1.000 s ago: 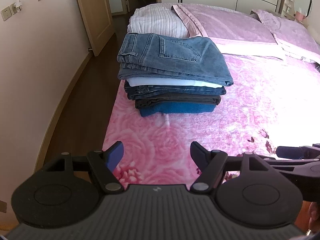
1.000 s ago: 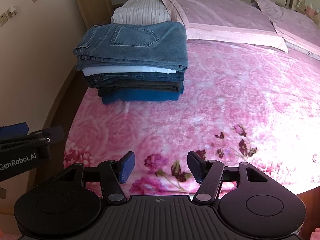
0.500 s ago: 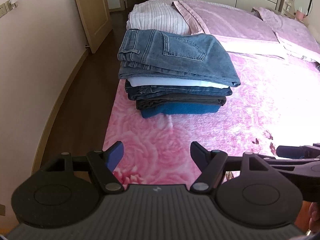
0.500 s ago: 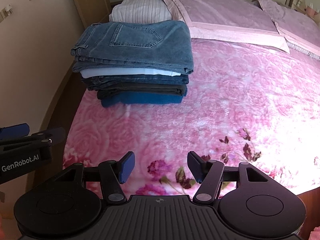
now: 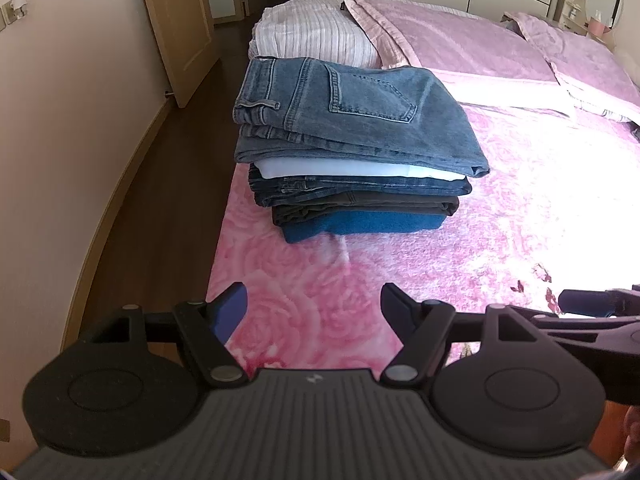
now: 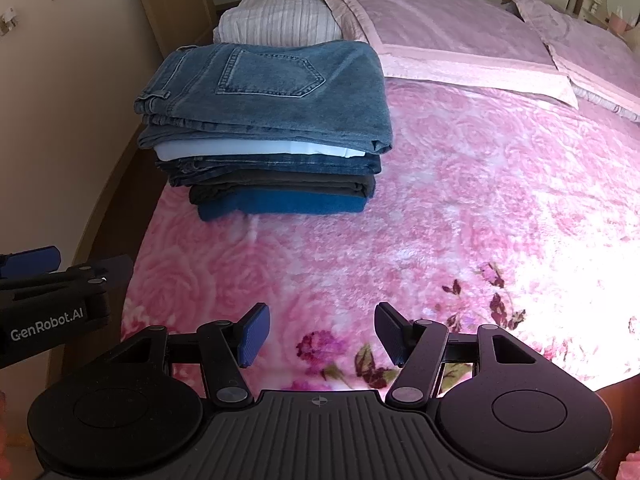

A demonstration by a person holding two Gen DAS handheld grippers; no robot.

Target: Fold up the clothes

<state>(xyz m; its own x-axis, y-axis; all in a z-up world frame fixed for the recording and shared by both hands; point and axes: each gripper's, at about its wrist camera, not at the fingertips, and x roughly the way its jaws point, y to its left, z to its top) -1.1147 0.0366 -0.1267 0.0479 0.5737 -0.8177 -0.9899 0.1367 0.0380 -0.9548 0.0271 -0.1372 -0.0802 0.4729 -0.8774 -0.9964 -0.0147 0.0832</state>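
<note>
A stack of folded clothes (image 5: 356, 160) (image 6: 268, 136) sits near the left edge of the bed: light blue jeans (image 5: 352, 108) (image 6: 272, 88) on top, then a white garment, darker jeans, a brown layer and a blue knit at the bottom. My left gripper (image 5: 313, 312) hovers open above the pink blanket in front of the stack, nothing between its fingers. My right gripper (image 6: 320, 336) is open too, over the flowered blanket to the right of the left one, well short of the stack.
The pink rose blanket (image 6: 480, 208) covers the bed; a striped pillow (image 5: 316, 40) and lilac bedding (image 5: 460, 44) lie behind the stack. A wall (image 5: 60, 140) and wooden floor (image 5: 160, 200) run along the bed's left edge, with a door (image 5: 176, 20) beyond.
Both grippers have moved forward and slightly down toward the stack, which now looks larger and nearer. Both stay open and empty.
</note>
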